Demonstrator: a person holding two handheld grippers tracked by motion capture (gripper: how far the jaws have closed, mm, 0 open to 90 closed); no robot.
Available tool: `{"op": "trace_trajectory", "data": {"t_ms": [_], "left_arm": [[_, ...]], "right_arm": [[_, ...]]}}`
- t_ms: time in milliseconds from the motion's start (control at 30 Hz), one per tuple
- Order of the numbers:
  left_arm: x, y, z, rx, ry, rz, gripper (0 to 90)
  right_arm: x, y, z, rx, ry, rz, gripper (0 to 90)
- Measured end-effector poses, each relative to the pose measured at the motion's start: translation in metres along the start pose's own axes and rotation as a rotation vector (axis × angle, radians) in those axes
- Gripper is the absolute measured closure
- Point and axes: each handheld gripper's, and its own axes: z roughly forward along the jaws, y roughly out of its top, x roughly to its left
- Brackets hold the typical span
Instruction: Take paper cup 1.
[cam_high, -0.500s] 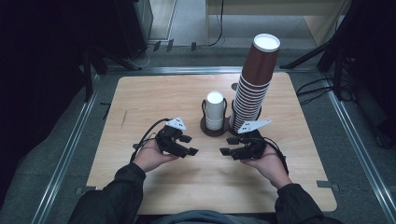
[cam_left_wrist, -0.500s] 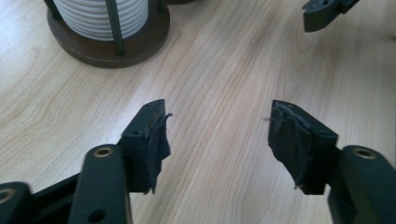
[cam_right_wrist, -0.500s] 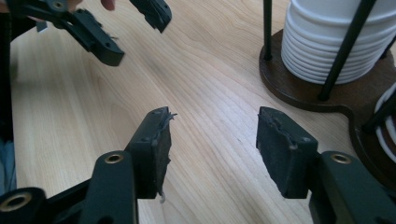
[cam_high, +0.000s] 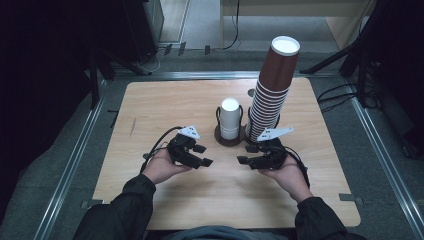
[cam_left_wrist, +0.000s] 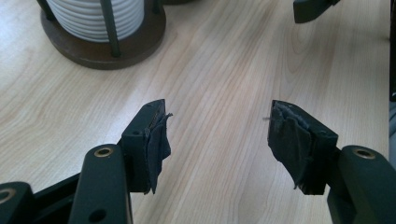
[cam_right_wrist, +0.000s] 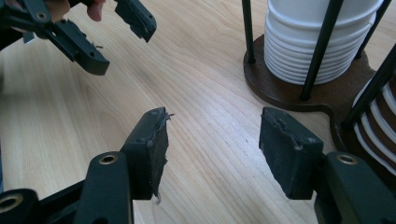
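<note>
Both your grippers hover open over a pale wood counter (cam_high: 150, 110), near the cup holder.

The counter sits on grey floor framed by metal rails (cam_high: 70, 165), with dark surroundings and cables beyond. Your left gripper (cam_high: 202, 156) and right gripper (cam_high: 246, 154) face each other, fingers spread wide and holding nothing. Just beyond them stands the dark holder base (cam_high: 231, 141), carrying a short stack of white cups (cam_high: 230, 118) and a tall, leaning stack of brown cups (cam_high: 272, 90). Bare wood lies between fingers and holder.
</note>
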Motion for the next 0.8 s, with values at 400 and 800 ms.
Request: {"op": "trace_trajectory", "data": {"t_ms": [400,800], "left_arm": [[0.006,0.013,0.000,-0.007,0.039,0.022,30.1],[0.030,0.036,-0.013,0.001,0.049,0.022,21.7]], "right_arm": [[0.002,0.000,-0.003,0.000,-0.028,-0.010,46.0],[-0.001,-0.002,0.001,0.002,-0.072,-0.011,48.5]]}}
